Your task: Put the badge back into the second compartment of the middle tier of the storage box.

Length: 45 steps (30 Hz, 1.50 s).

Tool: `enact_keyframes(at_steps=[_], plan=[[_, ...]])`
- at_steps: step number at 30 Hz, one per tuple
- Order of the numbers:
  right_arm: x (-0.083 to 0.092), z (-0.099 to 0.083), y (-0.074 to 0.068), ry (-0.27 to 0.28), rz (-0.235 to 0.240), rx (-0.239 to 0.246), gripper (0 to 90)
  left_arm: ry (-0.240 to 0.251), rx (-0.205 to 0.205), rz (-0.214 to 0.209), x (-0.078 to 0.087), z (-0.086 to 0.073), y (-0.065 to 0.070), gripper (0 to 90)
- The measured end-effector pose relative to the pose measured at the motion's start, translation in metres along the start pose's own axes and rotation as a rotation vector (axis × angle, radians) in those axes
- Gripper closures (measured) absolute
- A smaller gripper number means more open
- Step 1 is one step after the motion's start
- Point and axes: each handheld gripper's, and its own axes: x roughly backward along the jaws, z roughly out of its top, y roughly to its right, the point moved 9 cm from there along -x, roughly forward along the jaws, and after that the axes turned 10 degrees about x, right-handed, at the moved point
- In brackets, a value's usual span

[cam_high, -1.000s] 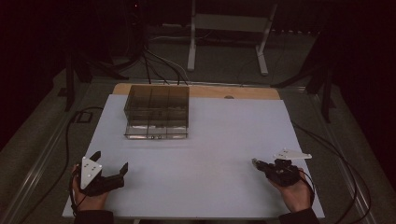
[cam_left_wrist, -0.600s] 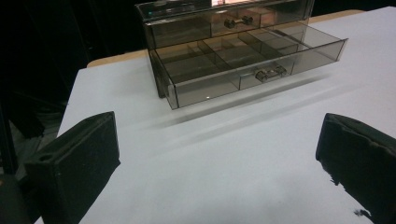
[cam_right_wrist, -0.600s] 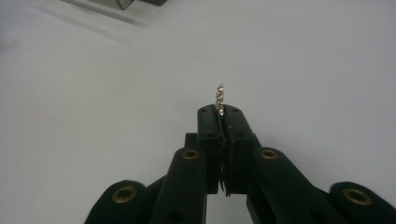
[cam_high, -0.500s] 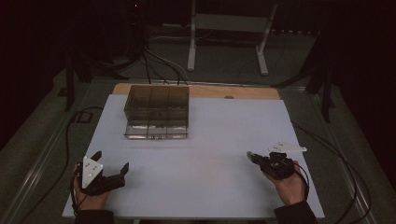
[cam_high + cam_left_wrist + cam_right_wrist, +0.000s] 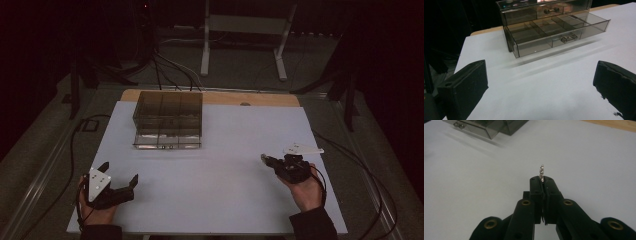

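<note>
Darkness surrounds the white tabletop I'm working over. Near its front left corner my left gripper rests with jaws spread wide, nothing between them. Toward the back left stands a smoky clear drawer box, its lower drawer pulled out, compartments showing. Near the right edge, my right gripper has its jaws pinched together on a small silvery, sparkly piece that sticks up from the tips; I cannot tell what it is.
</note>
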Motion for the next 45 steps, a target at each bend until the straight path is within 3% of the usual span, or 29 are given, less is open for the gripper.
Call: enact_keyframes(at_steps=[31,45], plan=[[-0.024,0.034,-0.006,0.024,0.016,-0.003,87.6,-0.003,-0.009,-0.009,-0.002,-0.001,0.003,0.4],[-0.032,0.055,-0.014,0.035,0.031,0.024,87.5,-0.005,-0.011,-0.011,-0.002,-0.001,0.002,0.4]])
